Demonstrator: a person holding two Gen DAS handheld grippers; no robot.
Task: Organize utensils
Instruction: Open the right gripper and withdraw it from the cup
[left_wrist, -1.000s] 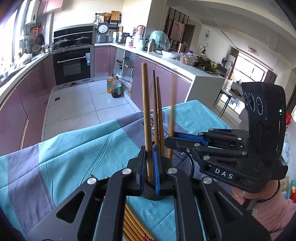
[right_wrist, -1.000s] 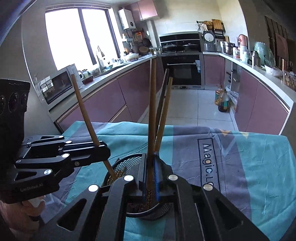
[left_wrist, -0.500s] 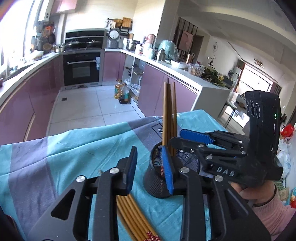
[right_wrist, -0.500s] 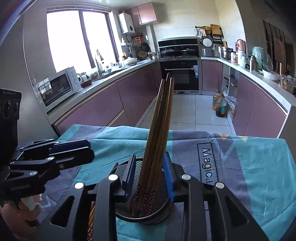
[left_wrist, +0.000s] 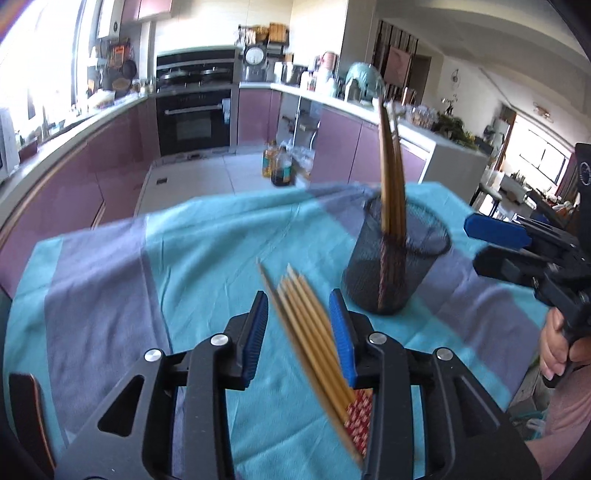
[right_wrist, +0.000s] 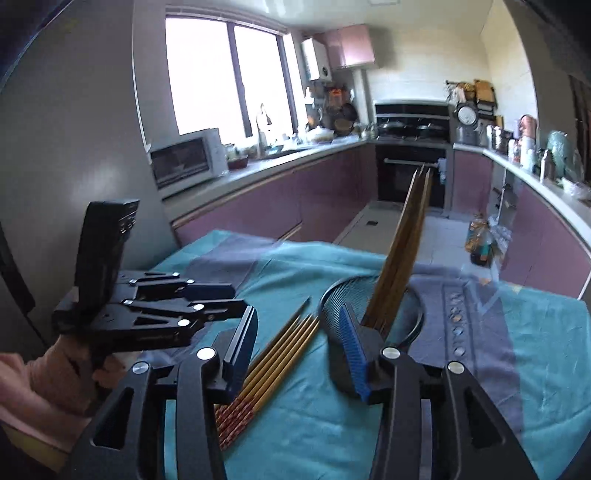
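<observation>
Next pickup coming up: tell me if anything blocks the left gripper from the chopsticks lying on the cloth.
Nothing visible does. The left gripper is open right above the loose chopsticks on the blue tablecloth. The mesh holder stands off to the right, and the right gripper is past it, clear of the bundle.

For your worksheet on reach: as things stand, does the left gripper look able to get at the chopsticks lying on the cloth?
Probably yes. The left gripper is open right above the loose chopsticks, nothing between; the mesh cup stands aside.
</observation>
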